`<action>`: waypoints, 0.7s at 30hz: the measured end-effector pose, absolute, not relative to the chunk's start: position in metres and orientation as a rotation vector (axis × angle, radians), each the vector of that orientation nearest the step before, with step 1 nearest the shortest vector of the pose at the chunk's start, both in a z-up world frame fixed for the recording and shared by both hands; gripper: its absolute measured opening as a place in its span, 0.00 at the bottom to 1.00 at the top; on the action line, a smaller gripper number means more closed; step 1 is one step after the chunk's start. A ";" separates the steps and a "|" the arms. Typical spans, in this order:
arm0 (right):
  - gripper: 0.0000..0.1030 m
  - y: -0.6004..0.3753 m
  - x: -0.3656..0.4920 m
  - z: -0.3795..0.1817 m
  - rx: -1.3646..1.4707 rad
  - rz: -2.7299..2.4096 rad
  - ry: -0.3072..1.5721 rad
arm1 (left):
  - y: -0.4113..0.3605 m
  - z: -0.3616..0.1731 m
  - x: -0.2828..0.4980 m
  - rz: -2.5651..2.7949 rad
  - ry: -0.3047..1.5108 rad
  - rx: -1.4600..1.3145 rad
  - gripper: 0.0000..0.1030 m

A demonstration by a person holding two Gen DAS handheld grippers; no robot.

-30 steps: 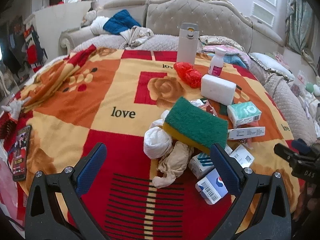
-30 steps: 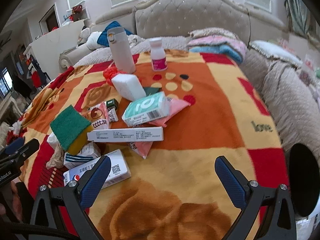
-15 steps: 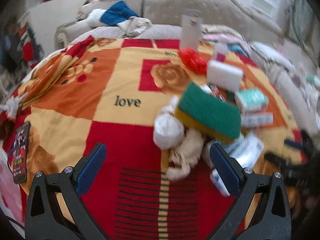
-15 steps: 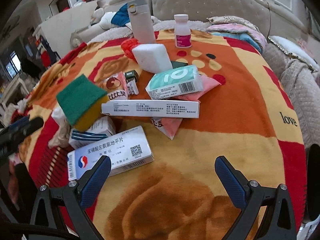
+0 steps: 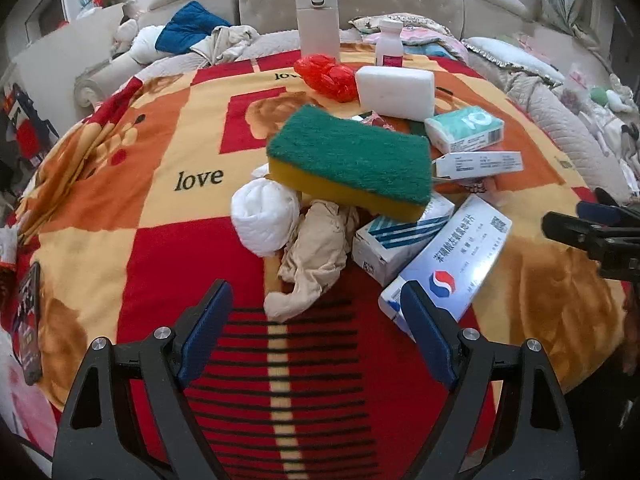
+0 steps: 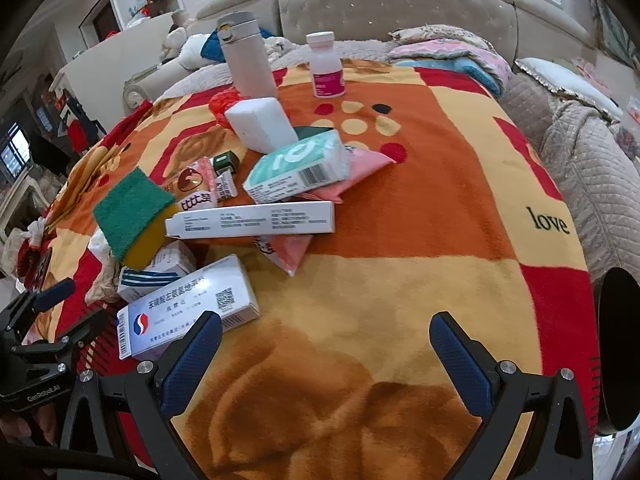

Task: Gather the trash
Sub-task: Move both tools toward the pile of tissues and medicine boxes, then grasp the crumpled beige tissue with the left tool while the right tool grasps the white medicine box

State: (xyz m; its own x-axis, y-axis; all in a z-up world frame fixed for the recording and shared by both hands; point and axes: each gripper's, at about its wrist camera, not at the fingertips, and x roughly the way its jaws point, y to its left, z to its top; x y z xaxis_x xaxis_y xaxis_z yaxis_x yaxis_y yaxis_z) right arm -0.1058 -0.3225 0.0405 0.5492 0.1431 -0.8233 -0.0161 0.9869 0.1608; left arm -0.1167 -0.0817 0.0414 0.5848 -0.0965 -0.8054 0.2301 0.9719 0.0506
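Left hand-held gripper (image 5: 316, 312): wide open, empty, above the blanket (image 5: 160, 216) near a beige rag (image 5: 316, 248). Right hand-held gripper (image 6: 326, 344): wide open, empty, beside a white box (image 6: 188, 308).

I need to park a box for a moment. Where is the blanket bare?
Bare blanket lies right of the long white box, out to the "love" edge. Another free patch is left of the sponge and white roll, around the "love" print. From the thermos to the blue-white box it is crowded.
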 end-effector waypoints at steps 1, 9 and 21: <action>1.00 -0.324 -0.107 0.041 0.145 0.095 0.985 | -0.083 0.040 -0.115 -0.196 0.935 0.156 0.83; 1.00 -0.336 -0.112 0.046 0.143 0.061 0.973 | -0.093 0.022 -0.102 -0.399 1.057 -0.060 0.83; 1.00 -0.376 -0.119 0.052 0.169 -0.065 0.975 | -0.164 0.029 -0.124 -0.738 1.088 -0.182 0.83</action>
State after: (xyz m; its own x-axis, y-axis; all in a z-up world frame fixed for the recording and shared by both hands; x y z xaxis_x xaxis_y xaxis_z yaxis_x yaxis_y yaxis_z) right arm -0.1194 -0.3762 0.0525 0.5603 0.0216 -0.8280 0.1305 0.9849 0.1139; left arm -0.1241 -0.1641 0.0287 0.2557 -0.6248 -0.7377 0.4546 0.7512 -0.4786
